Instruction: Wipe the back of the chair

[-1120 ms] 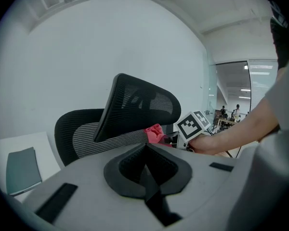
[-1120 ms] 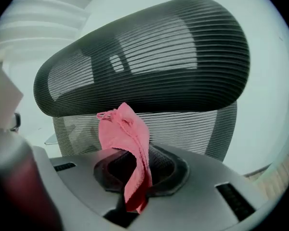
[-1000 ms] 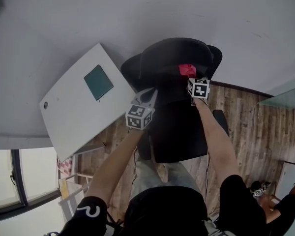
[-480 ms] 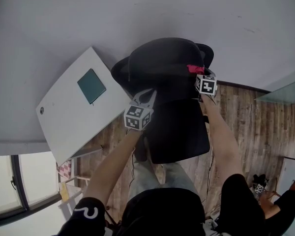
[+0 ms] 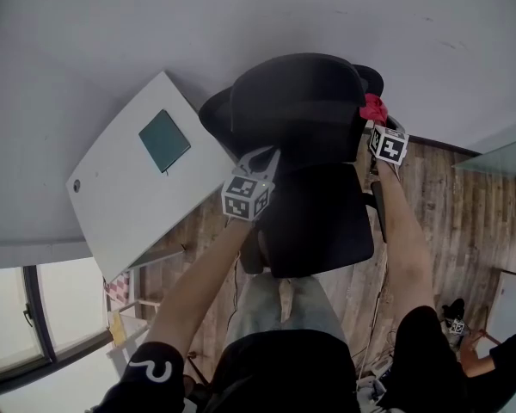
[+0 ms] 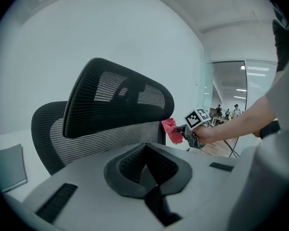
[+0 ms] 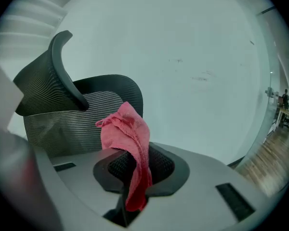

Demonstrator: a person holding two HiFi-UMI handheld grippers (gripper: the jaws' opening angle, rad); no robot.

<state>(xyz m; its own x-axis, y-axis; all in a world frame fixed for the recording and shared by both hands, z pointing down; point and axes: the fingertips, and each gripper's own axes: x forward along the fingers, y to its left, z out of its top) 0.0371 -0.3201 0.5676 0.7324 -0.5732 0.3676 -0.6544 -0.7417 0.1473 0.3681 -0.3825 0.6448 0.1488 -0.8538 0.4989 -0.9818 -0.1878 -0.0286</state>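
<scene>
Chair back [image 5: 297, 101]: black mesh on a stiff frame, close to the wall beside the white table [image 5: 112, 205]. The mesh likely gives a little, so light pressure should do. Red cloth [image 7: 127, 138] is soft, limp and light, pinched in the right gripper [image 7: 135, 177] at the back's right edge with the loose end drooping; the hold looks secure. Left gripper [image 6: 147, 170] has its jaws pressed together on nothing, near the back's left side.

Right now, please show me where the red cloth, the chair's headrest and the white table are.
red cloth [image 7: 129, 134]: right gripper view, its bunched upper part.
headrest [image 6: 118, 97]: left gripper view, middle of mesh.
white table [image 5: 125, 206]: head view, bare top.
</scene>
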